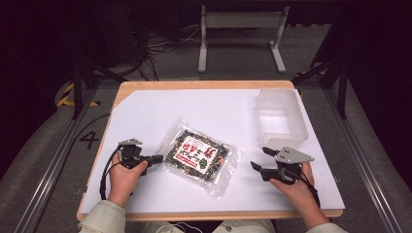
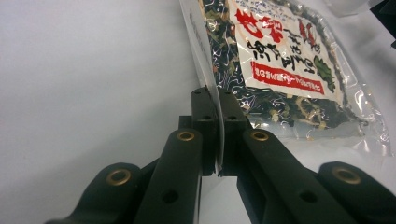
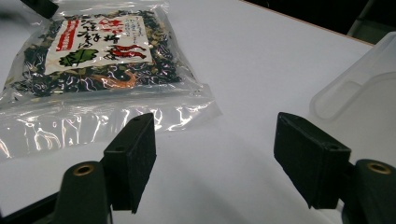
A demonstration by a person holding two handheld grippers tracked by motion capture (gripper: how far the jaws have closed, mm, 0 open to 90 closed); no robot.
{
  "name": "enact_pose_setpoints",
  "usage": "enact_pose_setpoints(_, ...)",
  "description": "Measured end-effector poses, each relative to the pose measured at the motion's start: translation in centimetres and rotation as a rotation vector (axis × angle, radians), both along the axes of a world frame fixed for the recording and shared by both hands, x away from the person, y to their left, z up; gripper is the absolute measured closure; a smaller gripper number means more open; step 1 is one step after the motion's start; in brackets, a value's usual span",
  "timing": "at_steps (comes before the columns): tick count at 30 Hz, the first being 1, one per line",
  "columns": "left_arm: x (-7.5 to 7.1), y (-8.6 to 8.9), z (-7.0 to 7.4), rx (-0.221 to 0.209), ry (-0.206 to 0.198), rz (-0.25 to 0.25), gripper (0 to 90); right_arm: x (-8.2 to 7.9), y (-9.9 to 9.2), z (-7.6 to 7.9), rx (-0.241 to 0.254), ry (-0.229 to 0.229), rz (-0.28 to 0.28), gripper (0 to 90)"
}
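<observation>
Two hand-held grippers flank a clear plastic packet of dried seaweed (image 1: 199, 156) that lies near the middle of the white surface (image 1: 145, 116), its printed label with red lettering facing up. The left gripper (image 1: 156, 158) has its jaws closed on the packet's clear sealed edge: in the left gripper view the thin plastic rim (image 2: 205, 70) runs up between the two black pads, which press on it from both sides, and the rest of the packet (image 2: 280, 70) spreads away to the right of the jaws. The right gripper (image 1: 261, 158) sits just beside the packet's opposite end with its jaws standing wide apart and nothing between them; in the right gripper view the packet (image 3: 93, 60) lies ahead and to the left, its clear end reaching close to the left pad without touching it. A translucent plastic container (image 1: 281, 116) stands at the far right of the surface, well apart from the packet, and its rounded wall (image 3: 359, 88) shows beside the right gripper's jaws.
</observation>
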State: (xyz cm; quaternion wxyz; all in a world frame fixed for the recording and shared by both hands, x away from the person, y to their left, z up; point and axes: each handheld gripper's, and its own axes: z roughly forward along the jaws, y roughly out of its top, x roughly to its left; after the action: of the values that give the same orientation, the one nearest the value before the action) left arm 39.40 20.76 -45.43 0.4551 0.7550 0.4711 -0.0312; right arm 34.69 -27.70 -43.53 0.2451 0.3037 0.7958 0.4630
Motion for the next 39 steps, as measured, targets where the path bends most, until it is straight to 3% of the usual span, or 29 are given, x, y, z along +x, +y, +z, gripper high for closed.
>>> enact_pose_setpoints(2, -0.1, 0.2, 0.1, -0.041, 0.002, 0.009, 89.0, 0.0, 0.0, 0.0, -0.001, -0.001, 0.001, 29.7)
enact_pose_setpoints(11, -1.1, 0.2, 2.6, -0.115, -0.121, -0.003, 89.3, -0.3, 0.0, 0.2, -0.011, -0.007, 0.005, 31.6)
enact_pose_setpoints(16, -1.9, -0.3, 4.3, -0.119, -0.185, -0.018, 89.4, -0.3, 0.0, 0.3, -0.018, -0.002, 0.019, 37.5)
enact_pose_setpoints(18, -2.1, -0.4, 4.7, -0.123, -0.195, -0.017, 89.3, -0.4, 0.0, 0.5, -0.028, 0.026, 0.023, 45.0)
enact_pose_setpoints(21, -3.0, -0.9, 6.2, -0.124, -0.244, -0.035, 89.4, -0.6, -0.1, 0.8, -0.083, 0.072, 0.021, 57.7)
enact_pose_setpoints(23, -3.3, -1.2, 7.0, -0.129, -0.266, -0.049, 89.4, -0.7, -0.2, 1.0, -0.074, 0.093, 0.031, 62.2)
enact_pose_setpoints(28, -3.8, -1.5, 8.2, -0.145, -0.305, -0.060, 89.4, -0.7, -0.3, 1.1, -0.052, 0.092, 0.052, 64.1)
enact_pose_setpoints(32, -4.8, -1.8, 9.7, -0.155, -0.356, -0.084, 89.4, -0.8, -0.2, 1.1, -0.062, 0.087, 0.062, 67.3)
enact_pose_setpoints(39, -5.7, -2.0, 11.9, -0.135, -0.424, -0.107, 89.5, -0.8, -0.2, 1.3, -0.046, 0.096, 0.073, 69.5)
